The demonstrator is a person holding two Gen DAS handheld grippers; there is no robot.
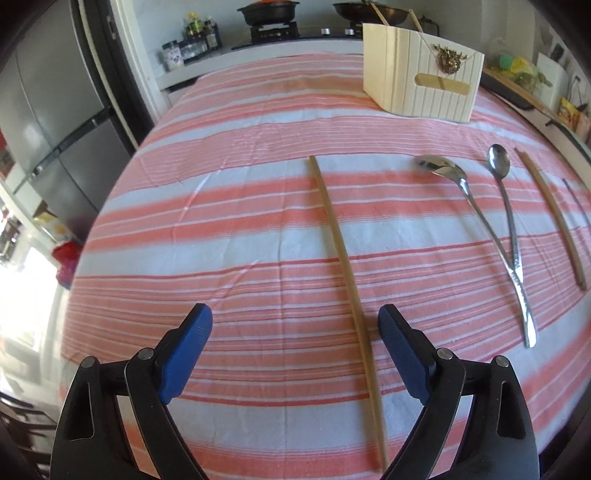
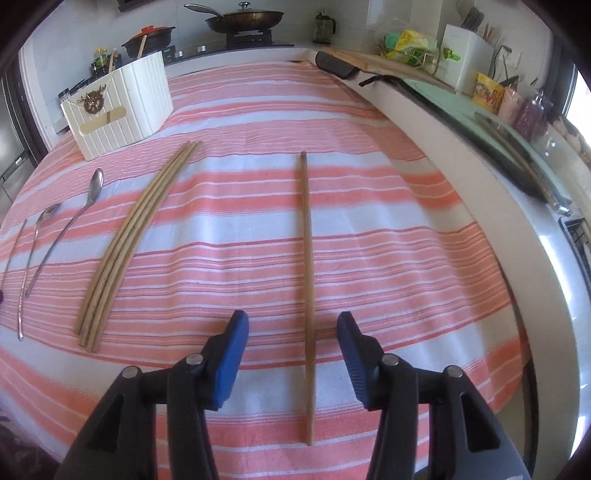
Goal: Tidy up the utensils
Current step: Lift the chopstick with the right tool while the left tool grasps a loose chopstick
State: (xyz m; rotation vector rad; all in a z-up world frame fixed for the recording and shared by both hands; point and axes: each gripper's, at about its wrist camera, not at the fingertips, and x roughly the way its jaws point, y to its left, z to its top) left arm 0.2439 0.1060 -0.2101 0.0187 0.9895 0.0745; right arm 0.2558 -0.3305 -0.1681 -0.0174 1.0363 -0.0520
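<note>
In the left wrist view my left gripper (image 1: pixel 295 325) is open, its blue pads either side of a lone wooden chopstick (image 1: pixel 341 254) on the striped cloth. Two steel spoons (image 1: pixel 476 206) lie crossed to its right, then another chopstick (image 1: pixel 554 218). A white ribbed utensil box (image 1: pixel 421 74) stands at the back right. In the right wrist view my right gripper (image 2: pixel 293 328) is open around a single chopstick (image 2: pixel 307 277). A bundle of three chopsticks (image 2: pixel 129 243) lies to its left, then the spoons (image 2: pixel 62 232), with the box (image 2: pixel 122 107) at the back left.
The pink-and-white striped cloth (image 2: pixel 369 229) covers the table. A stove with pans (image 2: pixel 243 18) lies behind, a fridge (image 1: pixel 55 129) on the left. A raised white counter edge (image 2: pixel 461 155) with jars and packets runs along the right.
</note>
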